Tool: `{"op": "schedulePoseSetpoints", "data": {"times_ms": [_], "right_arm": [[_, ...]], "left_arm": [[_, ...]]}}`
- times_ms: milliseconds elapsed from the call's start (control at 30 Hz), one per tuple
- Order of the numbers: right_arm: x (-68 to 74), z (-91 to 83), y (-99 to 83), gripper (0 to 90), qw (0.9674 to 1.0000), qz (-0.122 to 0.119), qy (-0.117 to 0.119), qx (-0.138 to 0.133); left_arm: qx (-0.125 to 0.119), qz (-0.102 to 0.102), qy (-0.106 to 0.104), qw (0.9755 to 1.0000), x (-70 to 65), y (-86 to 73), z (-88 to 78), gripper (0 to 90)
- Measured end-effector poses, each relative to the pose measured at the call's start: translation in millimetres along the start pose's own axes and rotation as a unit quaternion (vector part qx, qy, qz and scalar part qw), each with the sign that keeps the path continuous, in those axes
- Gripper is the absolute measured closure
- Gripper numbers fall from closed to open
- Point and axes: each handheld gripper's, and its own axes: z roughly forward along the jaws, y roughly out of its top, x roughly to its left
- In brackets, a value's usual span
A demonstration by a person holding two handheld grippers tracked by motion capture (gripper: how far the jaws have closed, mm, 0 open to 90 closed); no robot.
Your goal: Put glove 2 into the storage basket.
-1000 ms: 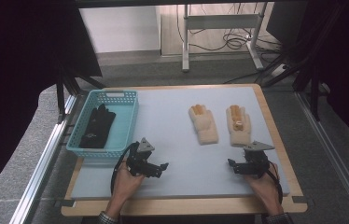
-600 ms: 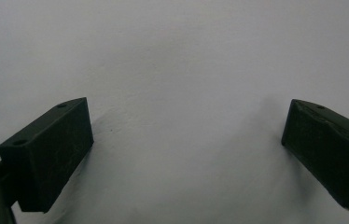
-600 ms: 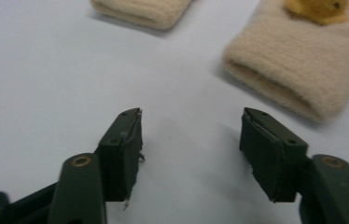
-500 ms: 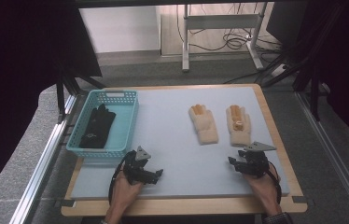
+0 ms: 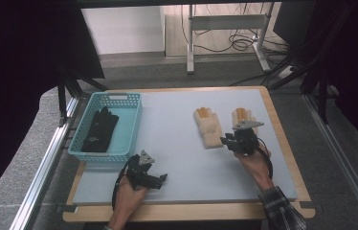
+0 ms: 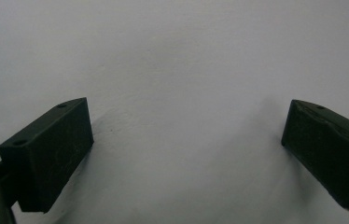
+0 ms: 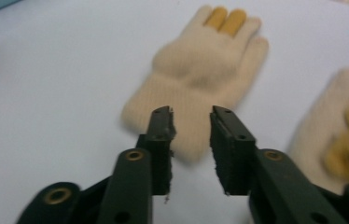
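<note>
Between the right gripper's point(image 7: 189, 116) jaws, low in the middle of the right gripper view, there is only a narrow gap with nothing clamped in it: the jaws have just been closing, and the cuff of the nearer cream glove point(image 7: 196, 79) lies just beyond and below the tips, so they hold nothing yet. In the high view this gripper point(image 5: 227, 140) sits right of centre, at the cuff of that glove point(image 5: 208, 127), while the second cream glove point(image 5: 241, 117) lies partly under it. The left gripper point(image 6: 184, 140) rests with its jaws spread wide over bare table surface, released, at the lower left of centre in the high view point(image 5: 160, 178).

My judgement is that the narrowed jaws could skim over the cuff and pinch only a thin fold, letting the glove slip, or could drag the neighbouring glove, since the two lie close together. At the left of the high view a blue basket point(image 5: 130, 125) holds a black glove point(image 5: 99, 129), well apart from the cream pair. Nothing lies in the way between them on the pale tabletop point(image 5: 177, 158).
</note>
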Motion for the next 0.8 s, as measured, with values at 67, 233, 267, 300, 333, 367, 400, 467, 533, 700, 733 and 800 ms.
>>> {"op": "schedulePoseSetpoints", "data": {"times_ms": [67,233,267,300,333,367,400,467,533,700,733,800], "right_arm": [[-3.9,12.7,12.0,55.0,1.0,-0.001,0.004,0.001],[-10.0,46.0,32.3,39.4,0.9998,-0.013,0.012,0.01],[-11.0,52.9,34.2,38.5,0.9996,-0.02,0.014,0.015],[-11.6,59.8,35.4,36.6,0.9993,-0.022,0.017,0.022],[-12.3,66.7,36.1,34.4,0.999,-0.027,0.02,0.031],[-12.7,73.3,36.2,33.2,0.9985,-0.032,0.02,0.038],[-13.7,79.3,35.8,31.7,0.998,-0.041,0.018,0.044],[-16.1,88.1,35.1,29.7,0.9975,-0.043,0.019,0.054],[-17.4,95.9,35.2,30.3,0.997,-0.044,0.031,0.057],[-15.0,100.6,36.6,48.8,0.9956,-0.034,0.043,0.076],[-13.9,99.8,37.2,51.5,0.9955,-0.033,0.041,0.079],[-10.8,98.0,37.1,54.9,0.9952,-0.04,0.037,0.08]], "left_arm": [[0.0,0.0,0.0,1.0,0.0,0.0,0.0,2.1],[-0.001,0.0,0.0,1.0,-0.1,-0.1,0.0,2.2],[-0.001,0.0,0.0,1.0,-0.1,-0.1,0.0,2.1],[-0.001,0.0,0.0,1.0,-0.1,-0.1,-0.1,2.1],[-0.001,0.0,0.0,1.0,-0.1,-0.1,0.0,2.2],[-0.001,0.0,0.0,1.0,-0.1,-0.1,-0.1,2.1],[-0.001,0.0,0.0,1.0,-0.1,-0.1,0.0,2.1],[-0.001,0.0,0.0,1.0,-0.1,-0.1,0.0,2.2],[-0.001,0.0,0.0,1.0,-0.1,-0.1,0.0,2.1],[-0.001,0.0,0.0,1.0,-0.2,-0.1,0.0,2.1],[-0.001,0.0,0.0,1.0,-0.2,-0.1,0.0,2.1],[-0.001,0.0,0.0,1.0,-0.2,-0.1,0.0,2.1]]}}
